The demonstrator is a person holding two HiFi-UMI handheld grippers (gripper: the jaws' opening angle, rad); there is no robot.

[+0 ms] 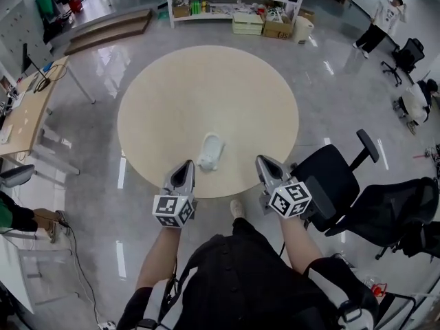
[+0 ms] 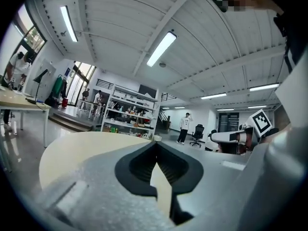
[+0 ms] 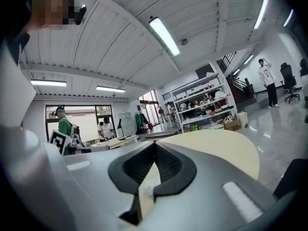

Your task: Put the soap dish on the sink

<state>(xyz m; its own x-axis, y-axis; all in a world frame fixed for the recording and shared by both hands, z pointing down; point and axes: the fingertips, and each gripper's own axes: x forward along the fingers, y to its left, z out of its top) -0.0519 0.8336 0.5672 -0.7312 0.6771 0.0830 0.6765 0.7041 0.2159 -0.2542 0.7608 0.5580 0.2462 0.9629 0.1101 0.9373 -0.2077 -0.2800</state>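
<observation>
The round table (image 1: 206,108) was plain cream, with a small white object (image 1: 211,151) toward its six o'clock edge. The left gripper (image 1: 187,165) and right gripper (image 1: 261,160) were grey with black lining, each bearing a cube patterned in black-and-white square markers. The floor (image 1: 330,81) was glossy grey, and the office chairs (image 1: 337,177) at four o'clock were black.

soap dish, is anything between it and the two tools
Nothing visible does. The soap dish lies on the round table by its near edge, just ahead of and between the left tool and the right tool, both shut and empty, with only bare tabletop around it. No sink shows in any view.
</observation>
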